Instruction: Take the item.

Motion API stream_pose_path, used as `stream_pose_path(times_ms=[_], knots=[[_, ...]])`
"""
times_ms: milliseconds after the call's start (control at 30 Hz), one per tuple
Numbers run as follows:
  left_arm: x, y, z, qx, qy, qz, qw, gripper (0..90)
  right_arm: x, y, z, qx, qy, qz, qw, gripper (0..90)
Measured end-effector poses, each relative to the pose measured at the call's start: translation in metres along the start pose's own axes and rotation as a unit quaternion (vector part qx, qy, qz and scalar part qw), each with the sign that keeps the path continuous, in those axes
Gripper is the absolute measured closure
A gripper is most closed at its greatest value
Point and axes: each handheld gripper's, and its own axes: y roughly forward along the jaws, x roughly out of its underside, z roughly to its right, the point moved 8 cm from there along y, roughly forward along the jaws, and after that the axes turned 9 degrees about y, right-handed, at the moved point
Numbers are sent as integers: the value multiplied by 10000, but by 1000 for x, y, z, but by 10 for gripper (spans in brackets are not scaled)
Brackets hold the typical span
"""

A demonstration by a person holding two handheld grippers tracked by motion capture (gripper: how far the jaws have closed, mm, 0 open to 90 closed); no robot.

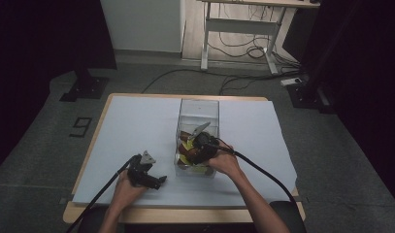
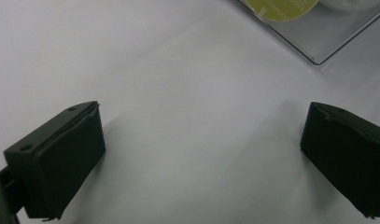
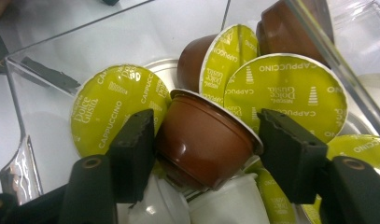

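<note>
Down inside the clear plastic box (image 3: 47,74), the right tool (image 3: 204,140) has its jaws about half apart, straddling a brown coffee capsule (image 3: 204,140) that lies tilted on its side with its rim toward the right jaw. The left jaw sits against or just beside the capsule's brown wall, and the right jaw stands just beside its rim; whether the pads press on it cannot be told. Around that capsule the box holds a heap of others: one lying with its yellow-green foil lid (image 3: 114,108) facing up just left of the held-between capsule, a large lid (image 3: 290,93) marked cappuccino just behind the right jaw, two more brown capsules (image 3: 197,58) leaning at the back, and white capsules (image 3: 225,203) underneath. From the high view, the box (image 1: 199,108) stands near the middle of the bench (image 1: 137,126), which is covered with a pale sheet, and the right tool (image 1: 201,145) dips into its near end. The left tool (image 1: 146,174) rests low on the sheet, well left of the box, its jaws wide apart over bare sheet (image 2: 197,140) with nothing between them; a corner of the box (image 2: 318,46) lies ahead of it.
</note>
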Motion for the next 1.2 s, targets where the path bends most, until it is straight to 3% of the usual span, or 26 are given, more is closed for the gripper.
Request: stream_pose_path(times_ms=[467, 1200], knots=[[0, 0, 0, 5, 2, 0, 10000, 0, 1, -2, -1, 112, 66, 28, 9999, 397], [0, 0, 0, -4, 2, 2, 10000, 0, -10, -42, 0, 114, 102, 483, 9987, 397]])
